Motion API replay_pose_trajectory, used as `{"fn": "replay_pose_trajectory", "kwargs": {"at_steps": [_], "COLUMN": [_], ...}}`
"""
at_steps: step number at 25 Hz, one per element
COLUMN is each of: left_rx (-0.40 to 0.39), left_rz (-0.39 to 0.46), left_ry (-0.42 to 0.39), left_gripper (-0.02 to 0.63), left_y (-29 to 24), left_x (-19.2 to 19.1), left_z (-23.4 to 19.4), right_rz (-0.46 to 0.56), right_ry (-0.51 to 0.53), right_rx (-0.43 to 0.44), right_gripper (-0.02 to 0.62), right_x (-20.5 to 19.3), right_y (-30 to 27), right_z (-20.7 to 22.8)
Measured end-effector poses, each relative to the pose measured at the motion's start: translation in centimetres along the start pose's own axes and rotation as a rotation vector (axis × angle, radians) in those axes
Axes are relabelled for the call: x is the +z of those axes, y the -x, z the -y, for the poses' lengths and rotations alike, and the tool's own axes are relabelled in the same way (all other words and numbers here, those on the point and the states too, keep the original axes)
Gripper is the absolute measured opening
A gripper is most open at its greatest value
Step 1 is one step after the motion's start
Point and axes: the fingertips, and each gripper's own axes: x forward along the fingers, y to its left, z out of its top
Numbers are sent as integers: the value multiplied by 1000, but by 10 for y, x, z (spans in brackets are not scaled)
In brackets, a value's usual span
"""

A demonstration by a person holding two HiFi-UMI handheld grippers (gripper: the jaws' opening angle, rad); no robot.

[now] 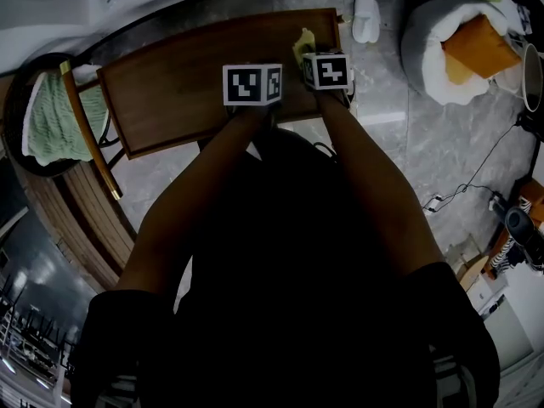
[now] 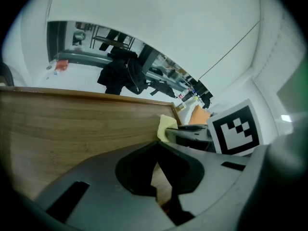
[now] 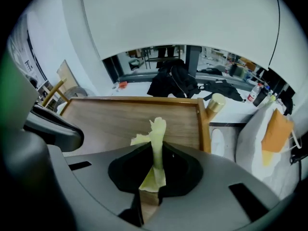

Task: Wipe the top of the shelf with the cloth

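My right hand-held gripper (image 3: 153,179) is clamped on the yellow cloth (image 3: 157,134), low over the shelf top (image 3: 110,119). Just to its left, my left hand-held gripper (image 2: 157,170) has its jaws together and empty, with both of my forearms reaching forward.

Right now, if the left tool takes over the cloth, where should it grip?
Probably the free tuft of the yellow cloth standing upright beyond the right tool, coming from its left over the shelf top; the rest is pinched between the jaws.
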Motion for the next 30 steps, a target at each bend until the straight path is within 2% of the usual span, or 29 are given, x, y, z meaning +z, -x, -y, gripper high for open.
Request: {"fn": "replay_pose_trajectory", "kwargs": {"at_steps": [11, 15, 17, 20, 23, 25, 30], "left_rx": [11, 5, 7, 20, 39, 60, 135], "left_rz": [60, 64, 72, 100, 130, 140, 147], "left_ry": [60, 67, 74, 95, 98, 98, 99], "left_gripper": [12, 12, 12, 12, 12, 12, 12], "left_y": [25, 47, 62, 95, 138, 169, 243], "left_x": [11, 8, 7, 10, 12, 10, -2], "left_z": [-26, -40, -54, -85, -117, -141, -204], "right_rz": [-68, -63, -22, 66, 114, 134, 151], "right_ry": [-45, -92, -72, -41, -70, -81, -24], "right_rx": [-231, -238, -184, -42, 119, 190, 364], "right_gripper": [48, 48, 48, 48, 48, 48, 48], "right_x": [-13, -9, 4, 33, 56, 67, 84], "right_y": [15, 21, 24, 27, 32, 32, 10], "right_z": [54, 48, 29, -27, -99, -150, -297]}}
